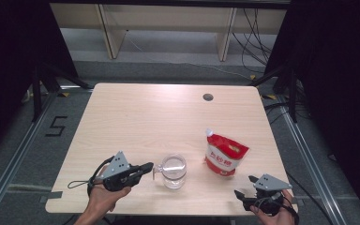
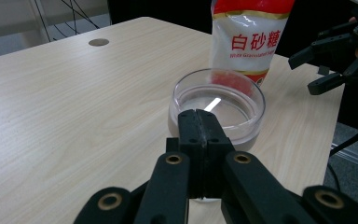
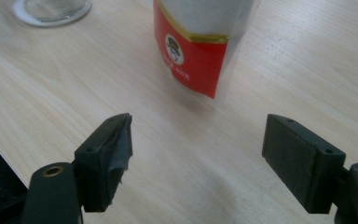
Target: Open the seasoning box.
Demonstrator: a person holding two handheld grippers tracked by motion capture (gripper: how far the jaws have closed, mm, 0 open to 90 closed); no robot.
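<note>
1. High view: table [image 1: 136,117] is bare over its far half; glass cup [image 1: 173,171] and sugar pouch [image 1: 224,155] stand near the front edge, apart from each other.
2. Left gripper [image 1: 147,167] lies level at 9 o'clock of the cup, tips at its handle; jaws are clenched, pads pressed together, and whether the handle is pinched cannot be told.
3. Right gripper [image 1: 244,187] sits at the front right corner, 5 o'clock of the pouch, jaws released wide, holding nothing.
4. Cup appears to hold clear liquid; the pouch stands upright, filled with white sugar.
</note>
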